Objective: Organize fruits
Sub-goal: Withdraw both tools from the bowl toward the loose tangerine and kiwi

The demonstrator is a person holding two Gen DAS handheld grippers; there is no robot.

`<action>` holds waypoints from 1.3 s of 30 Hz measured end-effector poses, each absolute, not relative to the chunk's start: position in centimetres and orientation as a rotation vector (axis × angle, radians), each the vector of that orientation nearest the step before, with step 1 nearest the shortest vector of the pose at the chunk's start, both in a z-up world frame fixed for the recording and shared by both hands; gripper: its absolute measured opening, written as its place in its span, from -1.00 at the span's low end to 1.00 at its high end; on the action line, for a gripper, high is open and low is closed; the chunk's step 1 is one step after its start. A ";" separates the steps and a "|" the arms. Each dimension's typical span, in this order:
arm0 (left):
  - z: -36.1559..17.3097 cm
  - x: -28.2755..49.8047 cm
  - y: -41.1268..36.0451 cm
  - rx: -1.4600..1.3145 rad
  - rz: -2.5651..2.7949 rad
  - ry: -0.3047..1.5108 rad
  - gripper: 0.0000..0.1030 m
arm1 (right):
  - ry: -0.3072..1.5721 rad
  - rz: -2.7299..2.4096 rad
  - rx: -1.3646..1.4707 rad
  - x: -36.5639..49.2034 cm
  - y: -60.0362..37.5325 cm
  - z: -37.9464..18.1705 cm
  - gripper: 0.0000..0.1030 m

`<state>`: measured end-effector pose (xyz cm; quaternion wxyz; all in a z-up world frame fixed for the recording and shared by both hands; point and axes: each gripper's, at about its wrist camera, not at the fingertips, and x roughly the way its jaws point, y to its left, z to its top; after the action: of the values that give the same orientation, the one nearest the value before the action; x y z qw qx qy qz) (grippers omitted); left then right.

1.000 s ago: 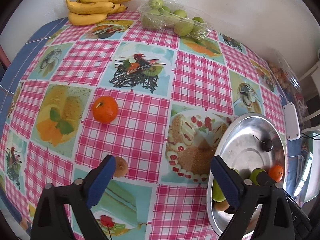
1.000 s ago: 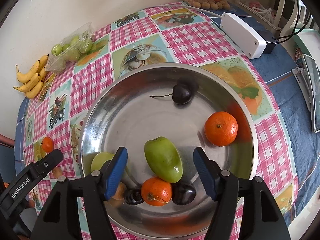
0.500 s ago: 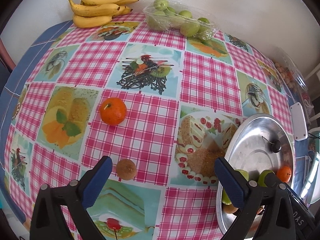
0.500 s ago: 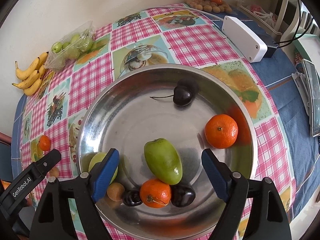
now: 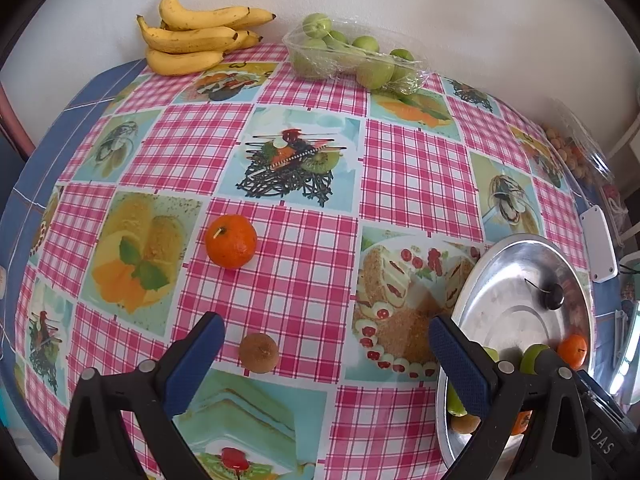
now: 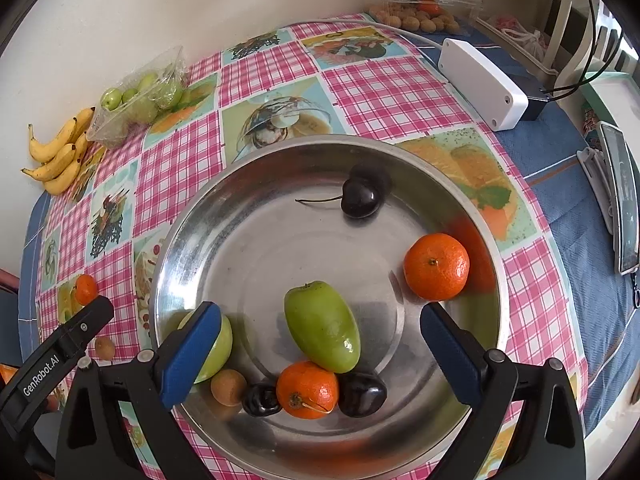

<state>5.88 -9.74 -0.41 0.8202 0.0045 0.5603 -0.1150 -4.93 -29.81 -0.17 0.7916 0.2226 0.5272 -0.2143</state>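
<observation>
Left wrist: left gripper (image 5: 326, 354) spread wide over the cloth (image 5: 280, 280), empty; kiwi (image 5: 259, 353) between its fingers, orange (image 5: 231, 241) beyond.

Right wrist: right gripper (image 6: 320, 346), jaws just opening, holds nothing above the bowl (image 6: 240, 240); green fruit (image 6: 322, 328) lies below.

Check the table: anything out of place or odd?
Two fruits sit loose on the tablecloth, outside the metal bowl that holds the rest: a tangerine and a small brown fruit just ahead of the open left gripper. Nothing looks spilled or damaged.
</observation>
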 end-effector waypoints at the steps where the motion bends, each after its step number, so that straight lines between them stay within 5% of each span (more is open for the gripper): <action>1: -0.3 5.9 -9.7 0.009 -0.246 1.192 1.00 | 1.135 -0.459 0.475 -4.9 -29.8 -0.1 0.94; 23: 0.7 5.5 -9.0 -0.007 -0.298 1.208 1.00 | 1.175 -0.430 0.478 -4.5 -28.3 0.2 0.94; 39: 0.6 7.1 -1.5 -0.157 -0.149 1.204 1.00 | 1.195 -0.368 0.402 -2.3 -23.9 0.6 0.94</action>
<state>7.11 -1.51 0.65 0.8188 -0.0736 0.5651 -0.0700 -2.26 -23.92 0.59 0.7919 0.1869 0.5556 -0.1711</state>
